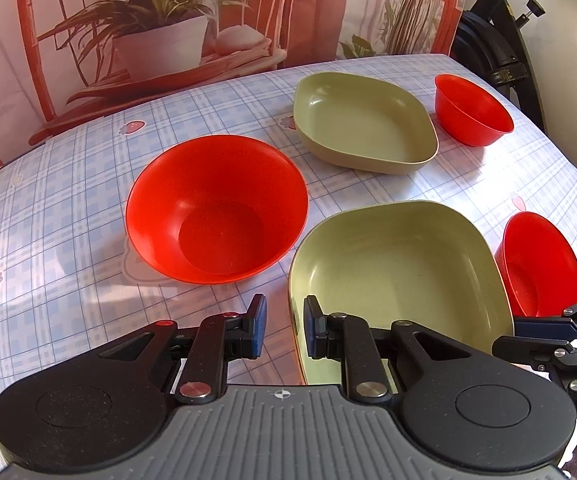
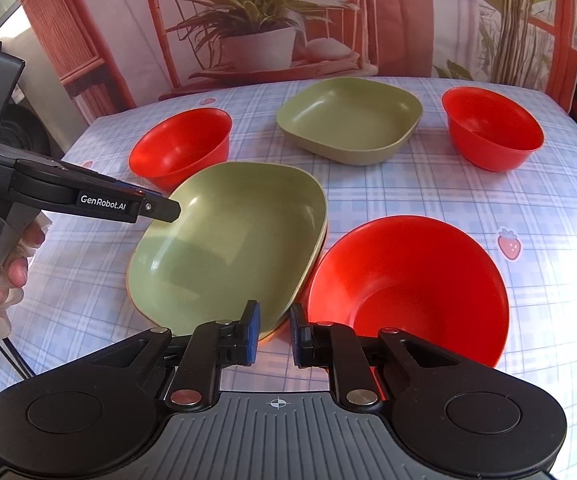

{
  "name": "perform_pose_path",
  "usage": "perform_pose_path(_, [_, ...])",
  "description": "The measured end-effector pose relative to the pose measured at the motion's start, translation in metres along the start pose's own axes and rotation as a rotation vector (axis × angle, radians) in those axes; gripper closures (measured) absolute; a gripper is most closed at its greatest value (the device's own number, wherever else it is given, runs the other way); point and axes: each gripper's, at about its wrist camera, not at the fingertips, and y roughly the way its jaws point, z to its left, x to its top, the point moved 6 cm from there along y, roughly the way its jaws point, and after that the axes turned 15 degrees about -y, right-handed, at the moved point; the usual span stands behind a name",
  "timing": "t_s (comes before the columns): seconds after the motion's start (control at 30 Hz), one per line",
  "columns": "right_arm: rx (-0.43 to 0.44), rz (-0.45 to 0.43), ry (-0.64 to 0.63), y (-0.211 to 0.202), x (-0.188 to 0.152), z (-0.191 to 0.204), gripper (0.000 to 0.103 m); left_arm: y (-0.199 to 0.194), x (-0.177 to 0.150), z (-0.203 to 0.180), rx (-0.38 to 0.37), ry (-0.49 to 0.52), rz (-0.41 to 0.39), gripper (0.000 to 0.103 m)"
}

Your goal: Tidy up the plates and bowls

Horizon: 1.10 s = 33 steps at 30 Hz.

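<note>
Two green square plates and three red bowls sit on the checked tablecloth. In the left wrist view, my left gripper (image 1: 282, 330) is open, its jaws astride the near rim of the near green plate (image 1: 400, 280), without touching it. A red bowl (image 1: 216, 216) sits to its left. The far green plate (image 1: 364, 120) and a far red bowl (image 1: 470, 110) lie behind. In the right wrist view, my right gripper (image 2: 273, 334) is open and empty, between the near green plate (image 2: 232, 244) and a red bowl (image 2: 408, 284). The left gripper (image 2: 160, 208) hovers over the plate's left rim.
The far plate (image 2: 352, 120) and two more red bowls (image 2: 182, 146) (image 2: 492, 132) show in the right wrist view. A printed backdrop with a plant (image 1: 160, 20) hangs behind the table. Black equipment (image 1: 496, 40) stands at the far right corner.
</note>
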Motion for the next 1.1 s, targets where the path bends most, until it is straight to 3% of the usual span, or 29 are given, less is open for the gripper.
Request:
perform_pose_path(0.33, [0.039,0.003,0.032,-0.001,0.0,-0.003,0.082,-0.007,0.0,0.002,-0.006,-0.015,-0.021,0.082])
perform_pose_path(0.5, [0.061,-0.084,0.045,-0.028,0.014,-0.008,0.078,-0.029,0.015,-0.001,-0.03,-0.021,-0.081,0.082])
perform_pose_path(0.67, [-0.025,-0.195,0.027,-0.055,0.044,-0.029,0.078,-0.056,0.037,-0.008,-0.068,-0.037,-0.176,0.079])
perform_pose_path(0.73, [-0.069,-0.222,0.032,-0.061,0.054,-0.042,0.078,-0.065,0.046,-0.013,-0.087,-0.047,-0.222,0.071])
perform_pose_path(0.83, [-0.124,-0.282,0.043,-0.068,0.069,-0.062,0.078,-0.072,0.057,-0.024,-0.098,-0.037,-0.29,0.067])
perform_pose_path(1.0, [-0.225,-0.319,-0.033,-0.057,0.086,-0.083,0.078,-0.058,0.073,-0.04,-0.113,-0.025,-0.313,0.065])
perform_pose_path(1.1, [-0.212,-0.284,-0.024,-0.034,0.091,-0.096,0.079,-0.042,0.082,-0.046,-0.097,-0.009,-0.307,0.064])
